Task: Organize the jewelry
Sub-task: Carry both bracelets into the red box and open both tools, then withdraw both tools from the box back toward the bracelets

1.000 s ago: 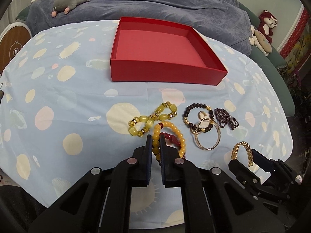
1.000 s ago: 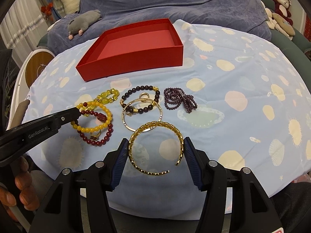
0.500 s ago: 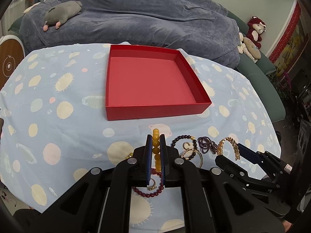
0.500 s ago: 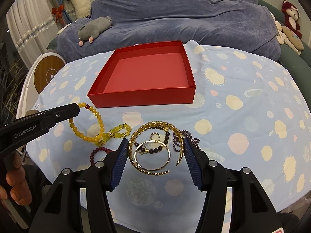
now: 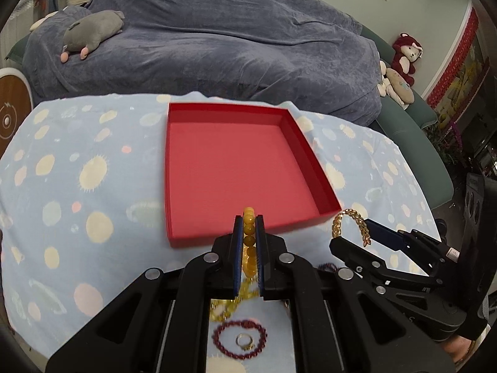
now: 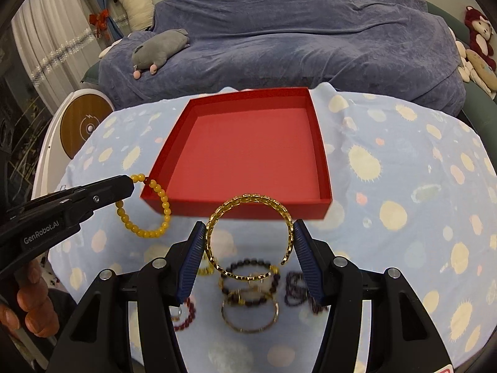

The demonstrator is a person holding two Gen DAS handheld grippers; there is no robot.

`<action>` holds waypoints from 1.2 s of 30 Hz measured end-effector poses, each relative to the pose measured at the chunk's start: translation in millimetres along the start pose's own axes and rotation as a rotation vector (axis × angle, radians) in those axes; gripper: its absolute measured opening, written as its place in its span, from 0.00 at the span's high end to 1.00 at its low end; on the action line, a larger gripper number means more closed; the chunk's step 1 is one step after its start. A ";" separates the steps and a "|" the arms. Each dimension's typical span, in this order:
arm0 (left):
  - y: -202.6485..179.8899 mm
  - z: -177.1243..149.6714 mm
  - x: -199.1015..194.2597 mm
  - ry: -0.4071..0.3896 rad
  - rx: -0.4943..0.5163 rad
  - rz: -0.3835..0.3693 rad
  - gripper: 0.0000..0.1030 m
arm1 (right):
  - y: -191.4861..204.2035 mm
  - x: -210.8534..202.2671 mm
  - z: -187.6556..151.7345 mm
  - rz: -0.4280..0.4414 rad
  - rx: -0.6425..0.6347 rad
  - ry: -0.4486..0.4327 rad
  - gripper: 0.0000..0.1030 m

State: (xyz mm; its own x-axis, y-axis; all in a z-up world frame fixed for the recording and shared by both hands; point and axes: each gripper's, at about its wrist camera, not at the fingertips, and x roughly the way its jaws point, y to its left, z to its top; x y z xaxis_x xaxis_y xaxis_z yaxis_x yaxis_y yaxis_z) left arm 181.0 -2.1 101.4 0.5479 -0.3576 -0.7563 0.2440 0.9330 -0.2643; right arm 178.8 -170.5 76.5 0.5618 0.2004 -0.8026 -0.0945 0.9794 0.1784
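An empty red box (image 5: 236, 168) (image 6: 254, 152) stands on the spotted blue cloth. My left gripper (image 5: 249, 221) is shut on a yellow bead bracelet (image 5: 248, 233) (image 6: 146, 233), held in the air at the box's near left corner. My right gripper (image 6: 250, 233) (image 5: 354, 223) is shut on a gold chain cuff bangle (image 6: 248, 239) (image 5: 351, 220), held in the air just in front of the box's near wall. Under the grippers on the cloth lie a dark red bead bracelet (image 5: 240, 343), a dark bead bracelet (image 6: 248, 283) and a thin gold ring bangle (image 6: 250, 314).
A gold ring (image 5: 245, 340) lies inside the dark red bracelet. A purple bead strand (image 6: 295, 289) lies at right. A blue-covered sofa (image 6: 295, 40) with a grey plush toy (image 6: 158, 49) runs behind the table. A round white and wood device (image 6: 84, 124) stands at left.
Both grippers have lifted their bracelets off the cloth and carried them forward to the near edge of the red box.
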 end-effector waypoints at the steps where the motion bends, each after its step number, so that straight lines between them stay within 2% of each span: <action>1: 1.5 13.8 5.6 -0.009 0.000 -0.008 0.93 | -1.5 8.6 13.4 0.010 0.005 0.004 0.46; 5: 9.8 63.7 38.9 -0.027 0.005 -0.003 0.93 | -4.4 52.2 65.7 0.006 -0.008 0.009 0.46; 9: 27.4 98.3 85.3 0.000 -0.013 0.015 0.93 | -11.1 101.3 102.1 -0.006 -0.021 0.045 0.46; 13: 42.8 113.7 129.4 0.034 -0.022 0.034 0.93 | -18.9 139.5 122.5 -0.017 -0.040 0.071 0.46; 18: 56.9 115.2 170.7 0.077 -0.003 0.053 0.93 | -25.8 175.4 134.6 -0.019 -0.049 0.110 0.46; 21: 59.9 113.6 181.6 0.068 0.014 0.075 0.92 | -29.5 183.9 134.3 -0.008 -0.041 0.109 0.45; 22: 59.2 112.5 184.0 0.063 0.032 0.084 0.89 | -30.5 186.5 133.9 -0.011 -0.040 0.109 0.45; 23: 58.3 113.2 187.0 0.060 0.050 0.095 0.80 | -32.1 188.3 133.2 -0.016 -0.036 0.108 0.45; 25: 56.6 112.4 190.7 0.059 0.075 0.111 0.69 | -33.4 186.7 130.6 -0.031 -0.038 0.094 0.45; 29: 55.8 117.4 190.6 0.030 0.102 0.107 0.68 | -37.8 183.2 125.7 -0.047 -0.021 0.072 0.44; 34: 61.0 122.7 194.7 0.038 0.077 0.119 0.68 | -37.4 176.5 122.7 -0.066 -0.010 0.066 0.42; 36: 62.3 122.7 188.3 0.030 0.049 0.118 0.64 | -37.4 168.2 123.8 -0.069 -0.008 0.060 0.42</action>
State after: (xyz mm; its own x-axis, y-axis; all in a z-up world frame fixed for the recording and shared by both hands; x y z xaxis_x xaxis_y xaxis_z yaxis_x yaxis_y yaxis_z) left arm 397.6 -16.2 15.9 0.5508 -0.2438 -0.7983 0.2191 0.9651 -0.1436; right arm 378.5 -176.4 5.3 0.5169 0.1337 -0.8455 -0.0641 0.9910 0.1175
